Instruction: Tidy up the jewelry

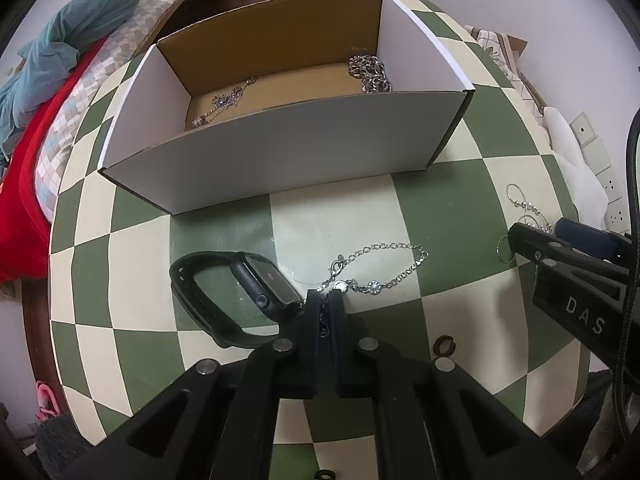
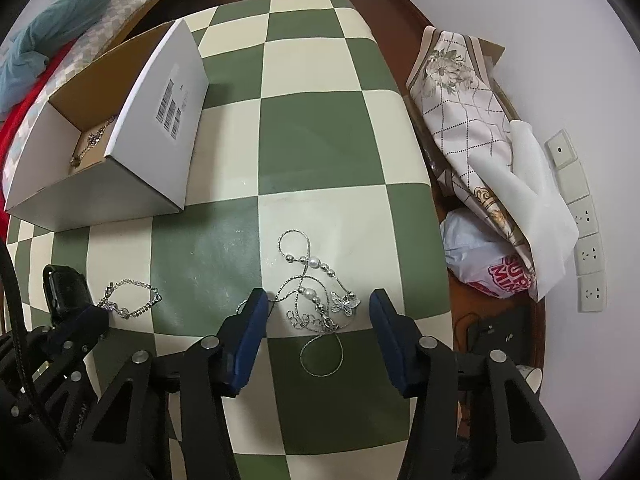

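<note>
An open white cardboard box (image 1: 280, 152) stands on the green-and-cream checked table; inside lie a thin chain (image 1: 224, 102) and a heavy silver chain (image 1: 368, 72). My left gripper (image 1: 325, 300) is shut on one end of a silver bracelet (image 1: 384, 266) that lies on the table in front of it. A black smartwatch (image 1: 240, 292) lies just to its left. My right gripper (image 2: 318, 304) is open, its blue pads either side of a pearl-and-butterfly necklace (image 2: 316, 284) on the table. The left gripper (image 2: 86, 318) and bracelet (image 2: 132, 300) also show in the right wrist view.
A small dark ring (image 1: 445, 345) lies on the table right of my left gripper. Folded fabric (image 2: 460, 100), white foam and a plastic bag (image 2: 480, 252) sit past the table's right edge by the wall. A bed (image 1: 60, 80) is at left.
</note>
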